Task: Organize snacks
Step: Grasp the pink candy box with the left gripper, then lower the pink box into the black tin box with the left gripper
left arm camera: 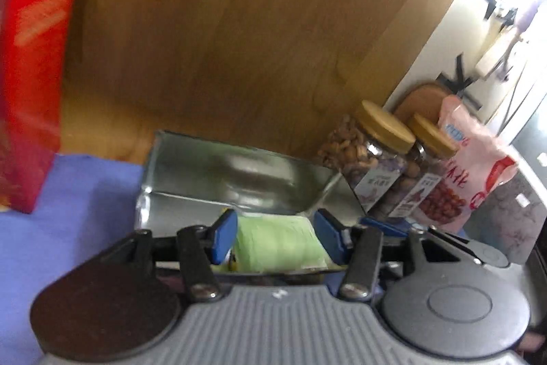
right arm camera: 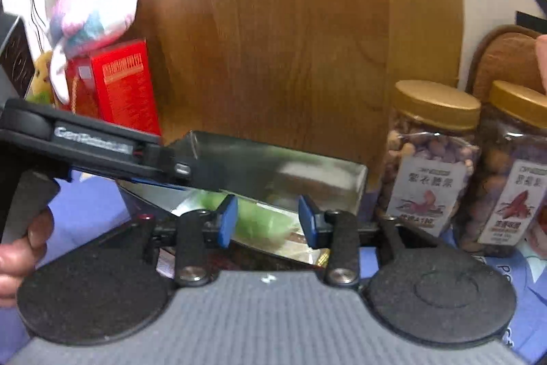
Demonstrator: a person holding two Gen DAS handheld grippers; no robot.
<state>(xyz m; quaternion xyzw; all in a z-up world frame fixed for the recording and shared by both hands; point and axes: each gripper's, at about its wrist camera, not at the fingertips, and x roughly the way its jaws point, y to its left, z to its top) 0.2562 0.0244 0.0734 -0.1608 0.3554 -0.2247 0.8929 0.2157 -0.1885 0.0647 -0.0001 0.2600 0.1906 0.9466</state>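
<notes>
A wooden panel (left arm camera: 239, 33) backs the purple-covered bench (left arm camera: 68, 211), where an open metal tin (left arm camera: 232, 173) holds green snack packets (left arm camera: 277, 243). Two nut jars (right arm camera: 430, 156) stand beside it. Left gripper (left arm camera: 275, 236) and right gripper (right arm camera: 266, 221) jaws hang open, empty.

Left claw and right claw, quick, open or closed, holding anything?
Left claw: open, holding nothing; green packet in the tin shows between its fingers.
Right claw: open, holding nothing.
</notes>
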